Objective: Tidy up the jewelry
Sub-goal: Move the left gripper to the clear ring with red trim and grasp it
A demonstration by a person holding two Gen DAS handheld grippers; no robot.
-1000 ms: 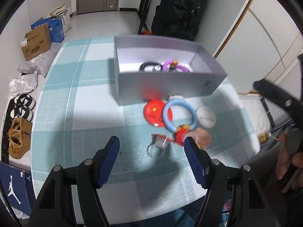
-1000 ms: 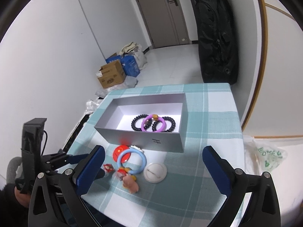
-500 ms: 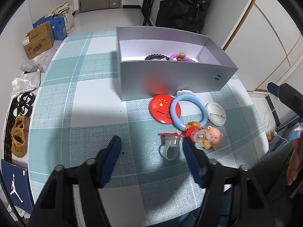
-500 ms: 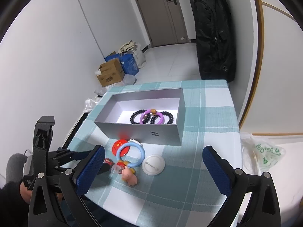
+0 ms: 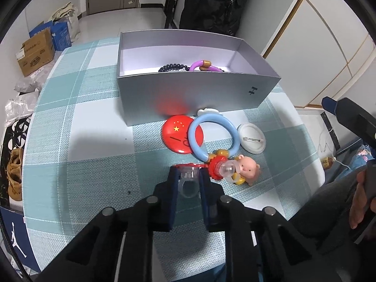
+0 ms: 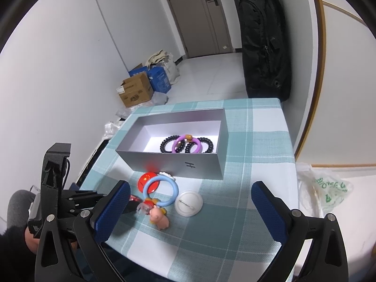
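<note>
Left wrist view: left gripper [image 5: 189, 178] low over the table [image 5: 94, 141], its blue ribbed pads clamped on a clear plastic ring [image 5: 187, 182] with a red top; the jaws have just been closing, and the ring sits between them, held. The ring lies on the checked teal-and-white woven cloth, at 6 o'clock from the box [image 5: 192, 94], just beside the rattle [image 5: 212, 141].

Only this view gives the ring's see-through band; from the right wrist the ring is mostly hidden behind the right gripper's own left pad; only a red edge shows.

Right wrist view: right gripper [image 6: 190, 208] spread wide, nothing between its pads, hovering above the near table edge; left gripper seen side-on at 9 o'clock as a black frame [image 6: 56, 188].

This view looks down into the box: two black coiled bands [image 6: 169, 144] and a smooth purple bracelet [image 6: 186, 144] with a brown bead, on a white floor; the left view shows only their tops over the front wall.

Box: grey matte card, rectangular, open top, small black mark on the front.

Rattle: glossy pale-blue hoop, red gear, pink pig [image 5: 248, 168].

Red badge [image 5: 176, 136]: round, shiny, yellow star, partly under the hoop. White badge [image 5: 251, 137]: round, pin side up, at 3 o'clock of the hoop.
</note>
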